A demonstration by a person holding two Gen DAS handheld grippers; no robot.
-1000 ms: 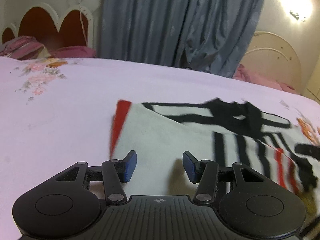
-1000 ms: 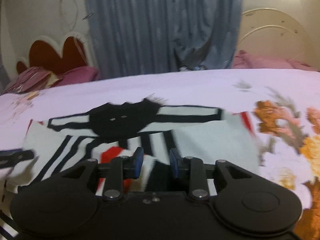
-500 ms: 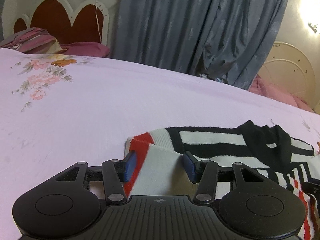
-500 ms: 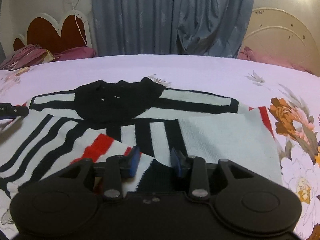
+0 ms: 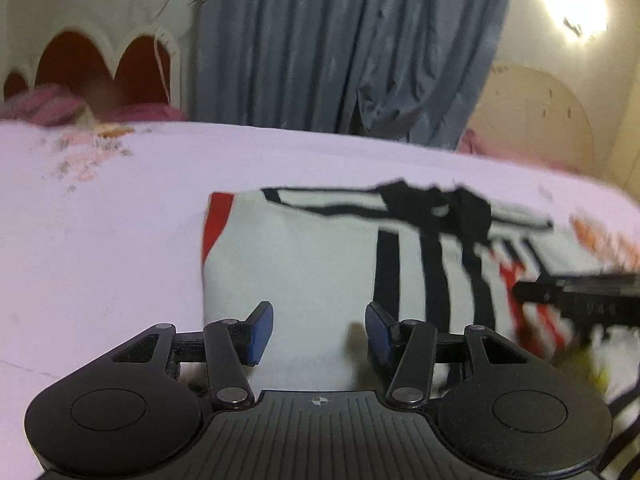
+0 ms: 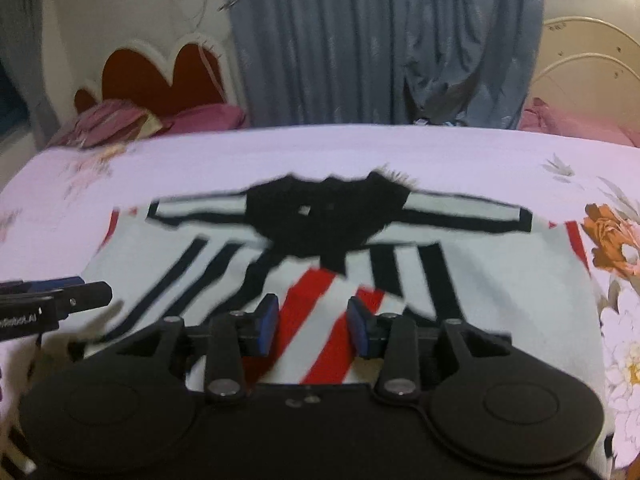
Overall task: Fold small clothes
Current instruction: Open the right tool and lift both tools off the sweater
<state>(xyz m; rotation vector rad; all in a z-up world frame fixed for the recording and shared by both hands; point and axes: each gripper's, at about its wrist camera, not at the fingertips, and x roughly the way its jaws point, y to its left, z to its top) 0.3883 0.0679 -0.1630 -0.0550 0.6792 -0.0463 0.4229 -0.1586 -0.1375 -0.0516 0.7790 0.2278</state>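
A small white knit sweater (image 5: 304, 256) with black and red stripes and a black collar lies on the pink bedsheet (image 5: 100, 240). In the right wrist view the sweater (image 6: 500, 280) lies spread with its sleeves folded inward. My left gripper (image 5: 319, 330) is open above the sweater's left white part, holding nothing. My right gripper (image 6: 311, 325) is open above the red stripes near the hem, holding nothing. The right gripper's fingers (image 5: 576, 300) show at the right edge of the left wrist view. The left gripper's fingers (image 6: 56, 300) show at the left edge of the right wrist view.
The bed is wide, with a floral print (image 6: 612, 240) at its right side. A red heart-shaped headboard (image 6: 160, 76) and pink pillows (image 6: 120, 120) stand at the far left. Blue curtains (image 6: 380, 40) hang behind the bed.
Both grippers have lifted and pulled back from the sweater. The right gripper's jaws have widened. The views are blurred by motion.
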